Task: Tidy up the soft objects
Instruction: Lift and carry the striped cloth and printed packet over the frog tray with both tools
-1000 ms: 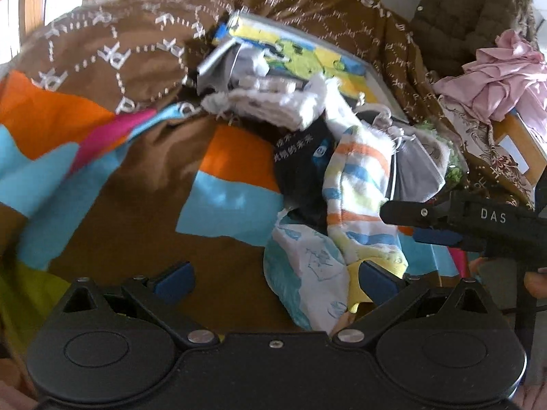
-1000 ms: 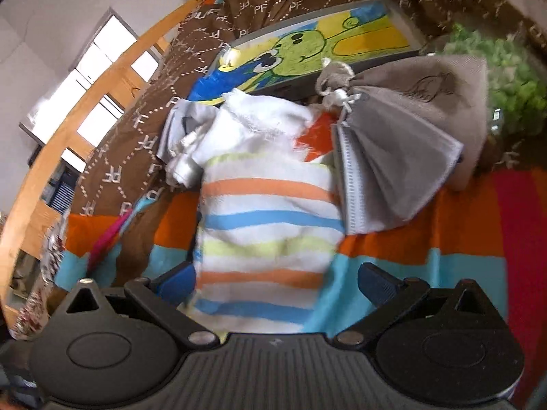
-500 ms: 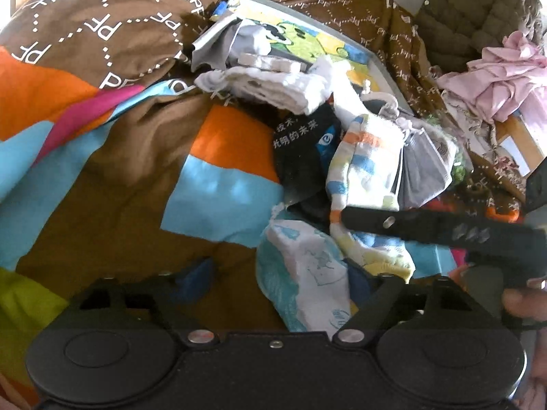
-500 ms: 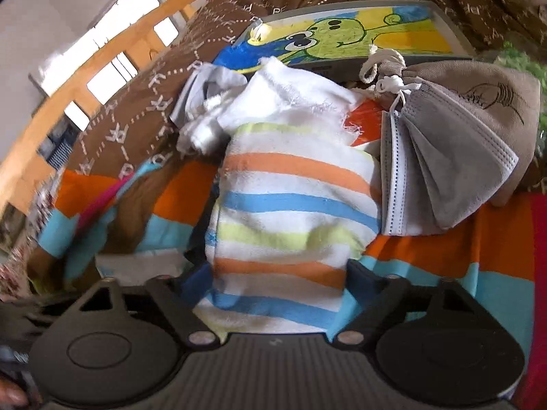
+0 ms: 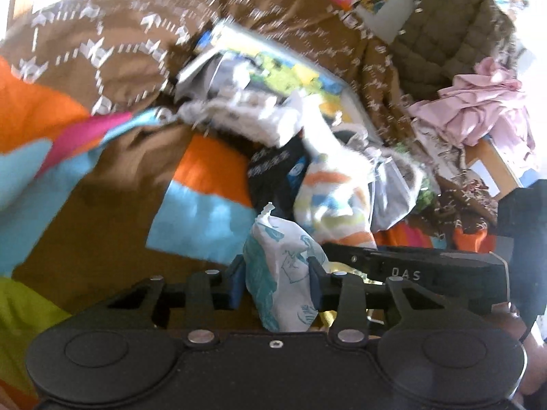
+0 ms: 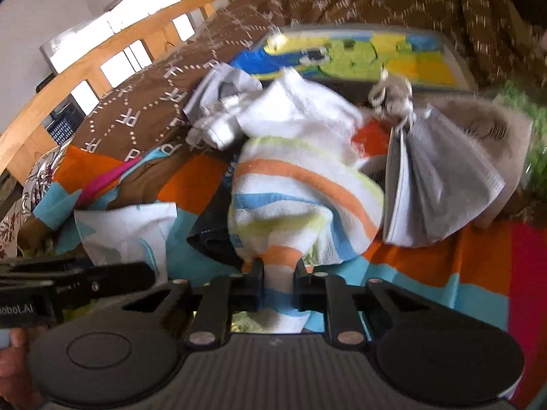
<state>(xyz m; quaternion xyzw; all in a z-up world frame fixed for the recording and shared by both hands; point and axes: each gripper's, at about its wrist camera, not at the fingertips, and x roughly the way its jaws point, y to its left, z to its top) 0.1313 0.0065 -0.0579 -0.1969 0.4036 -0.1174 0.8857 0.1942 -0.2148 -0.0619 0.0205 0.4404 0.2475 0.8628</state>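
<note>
Left hand-held gripper (image 5: 277,282): jaws closing, blue pads on either side of a white cloth with teal print (image 5: 283,266); the cloth is bunched up between them and stands up out of the gap.
Right hand-held gripper (image 6: 277,285): jaws closing, narrow gap, lower edge of the striped towel (image 6: 301,201) pinched between the pads; towel bulges above the fingers.
Gripper positions: in the left wrist view the right unit lies just to the right of the left one, black bar across the lower end of the striped towel. In the right wrist view the left unit enters at lower left.
Person: part of a hand visible at the lower edge of both views, behind each opposite gripper.
Striped towel: white with orange, blue and yellow-green bands; lies on the bed between the teal-print cloth and the grey masks; its upper white end reaches toward the pile of pale cloths.
Teal-print cloth: just beside the striped towel, on its left in both views.
Dark cloth (image 5: 273,177): black with pale print, partly under the striped towel's left edge.
Grey masks (image 6: 441,177): folded stack, touching the towel's right side, ear loops knotted at top.
Pale cloths (image 6: 225,116): white and grey heap beyond the towel.
Cartoon board (image 6: 359,58): flat, frog picture, behind the heap.
Bedspread (image 5: 102,205): brown with orange, blue and pink blocks; carries everything.
Far right, left wrist view: pink garment (image 5: 478,109), olive quilted jacket (image 5: 448,34).
Image quality: both views motion-blurred.
</note>
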